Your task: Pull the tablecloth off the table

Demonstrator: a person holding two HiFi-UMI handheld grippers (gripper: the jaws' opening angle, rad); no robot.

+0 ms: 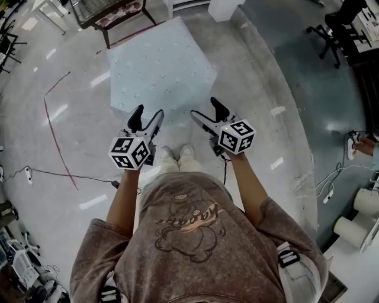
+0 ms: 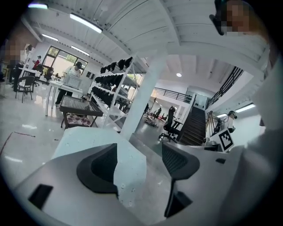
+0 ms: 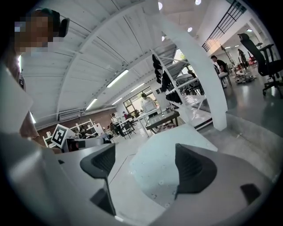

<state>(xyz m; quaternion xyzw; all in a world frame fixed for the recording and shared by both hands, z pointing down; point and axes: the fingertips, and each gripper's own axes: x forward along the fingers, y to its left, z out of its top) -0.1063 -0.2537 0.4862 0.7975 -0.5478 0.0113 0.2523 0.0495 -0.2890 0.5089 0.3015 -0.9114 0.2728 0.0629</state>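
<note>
The pale blue dotted tablecloth (image 1: 163, 65) lies spread on the shiny floor just past the person's shoes (image 1: 176, 155). It is apart from the dark mesh-topped table (image 1: 112, 12) behind it. My left gripper (image 1: 149, 115) hangs over the cloth's near edge, its jaws open and empty. My right gripper (image 1: 205, 108) is beside it, also open and empty. In the left gripper view the tablecloth (image 2: 88, 141) shows between and beyond the left gripper's (image 2: 139, 163) parted jaws. The right gripper view shows the tablecloth (image 3: 172, 145) the same way past the right gripper (image 3: 143, 165).
A white pillar (image 2: 146, 97) stands right of the table, with shelving racks (image 2: 112, 84) behind. A red line (image 1: 56, 133) and a black cable (image 1: 65, 174) cross the floor at left. A raised grey strip (image 1: 278, 89) and office chair (image 1: 331, 32) lie right. People stand far off.
</note>
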